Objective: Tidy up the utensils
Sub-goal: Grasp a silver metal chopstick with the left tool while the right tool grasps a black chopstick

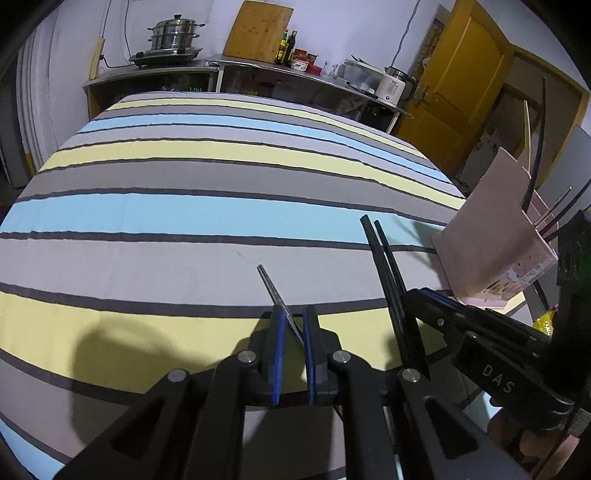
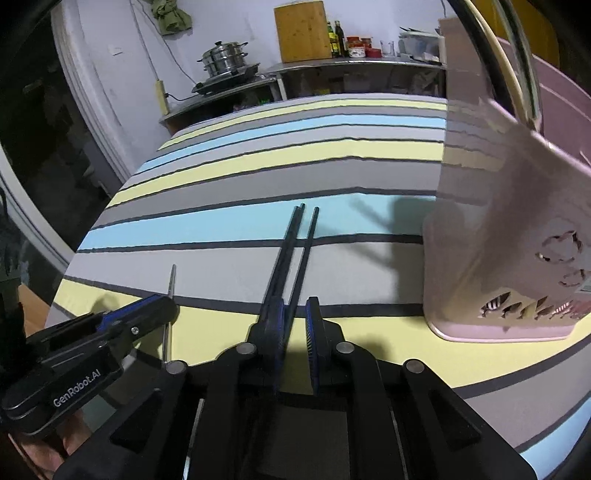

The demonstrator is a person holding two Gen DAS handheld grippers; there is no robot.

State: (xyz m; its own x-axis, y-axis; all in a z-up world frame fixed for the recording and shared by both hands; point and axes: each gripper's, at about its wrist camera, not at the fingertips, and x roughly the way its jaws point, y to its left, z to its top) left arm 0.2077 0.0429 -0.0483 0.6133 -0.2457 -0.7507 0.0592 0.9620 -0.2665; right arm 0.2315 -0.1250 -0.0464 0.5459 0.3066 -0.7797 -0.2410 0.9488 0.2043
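The striped cloth [image 1: 184,221] filled the whole middle of both views, its grey, blue and yellow bands running left to right across the table. Behind it, along the top of the frame, ran the steel counter [image 1: 229,64], with the steamer pot [image 1: 173,35] at upper left and the wooden cutting board [image 1: 258,31] leaning against the wall at top centre. The yellow door [image 1: 465,85] stood at upper right of the left wrist view.

The pink utensil holder [image 2: 491,229] loomed at the right edge of the right wrist view, standing on the cloth, with chopsticks already rising out of its top. It sat just beside the right gripper's reach.

At bottom centre of its own view, the right gripper [image 2: 295,325] had its jaws narrowly parted; the black chopsticks [image 2: 295,251] ran from between them out toward the centre of the frame, one stick pressed against the left pad, the right pad apart from them. Whether they were truly clamped I could not tell.

The left gripper [image 1: 293,332], bottom centre of its view, had its jaws nearly closed around the metal chopstick [image 1: 271,288], which slanted up and left across the gap between the blue pads [image 1: 277,354]; a firm grip could not be made out.
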